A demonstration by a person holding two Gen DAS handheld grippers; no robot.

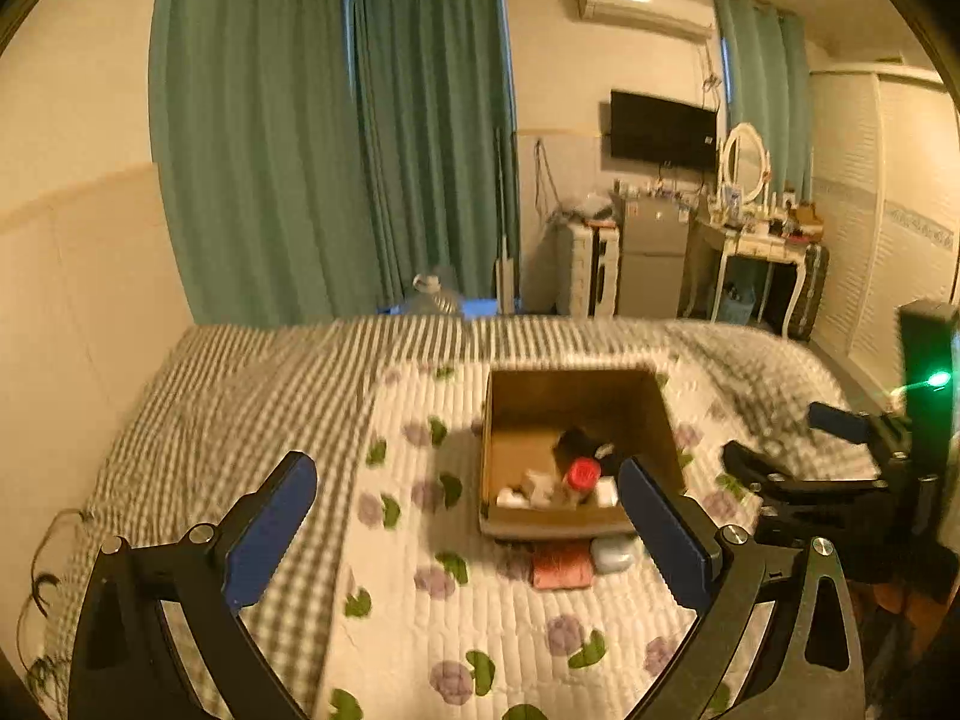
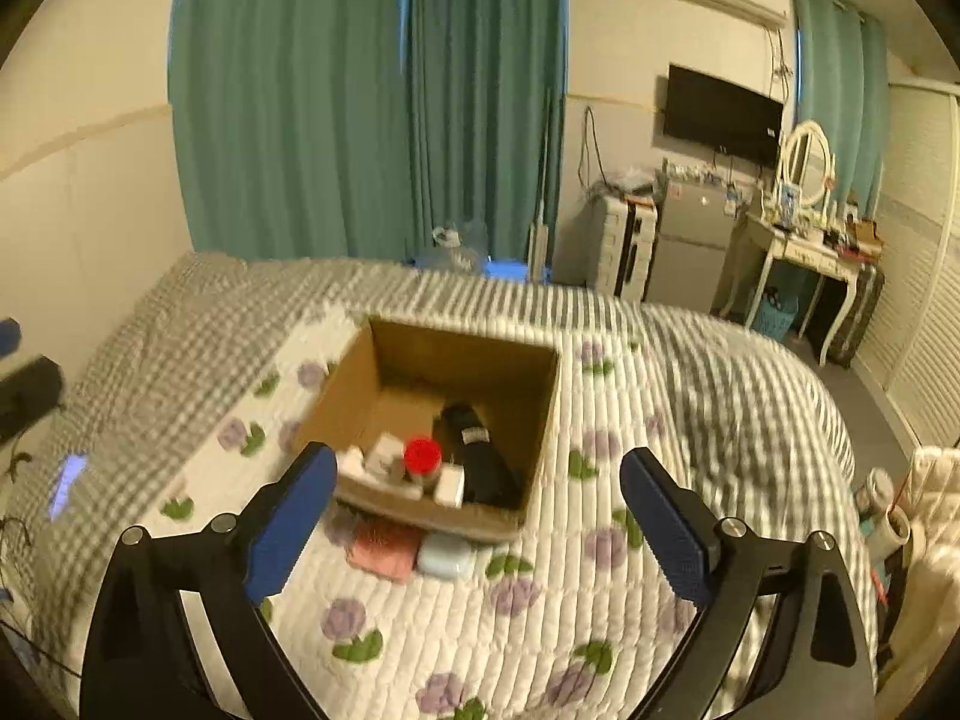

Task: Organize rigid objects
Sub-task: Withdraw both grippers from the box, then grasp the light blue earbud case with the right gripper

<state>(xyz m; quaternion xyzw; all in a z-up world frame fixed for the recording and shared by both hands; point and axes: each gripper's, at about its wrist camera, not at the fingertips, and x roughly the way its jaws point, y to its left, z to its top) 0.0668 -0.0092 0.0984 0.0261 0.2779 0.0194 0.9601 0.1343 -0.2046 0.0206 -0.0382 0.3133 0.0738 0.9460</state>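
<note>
An open cardboard box (image 1: 576,396) (image 2: 456,354) sits on the flowered quilt. Inside it lie a red-capped bottle (image 1: 583,473) (image 2: 422,456), a black object (image 2: 480,450) and several small white items (image 2: 384,453). A pink item (image 1: 561,565) (image 2: 384,549) and a pale blue case (image 1: 615,553) (image 2: 445,557) lie on the quilt against the box's near wall. My left gripper (image 1: 468,516) is open and empty, back from the box. My right gripper (image 2: 480,504) is open too, with nothing between its fingers; it also shows at the right edge of the left wrist view (image 1: 774,438).
The bed (image 1: 252,396) with a checked cover fills the foreground, against a wall on the left. Beyond it hang green curtains (image 1: 336,138); a small fridge (image 1: 651,264), dressing table (image 1: 762,246) and wall TV (image 1: 663,129) stand at the back right. Bottles and clutter (image 2: 888,516) stand beside the bed's right edge.
</note>
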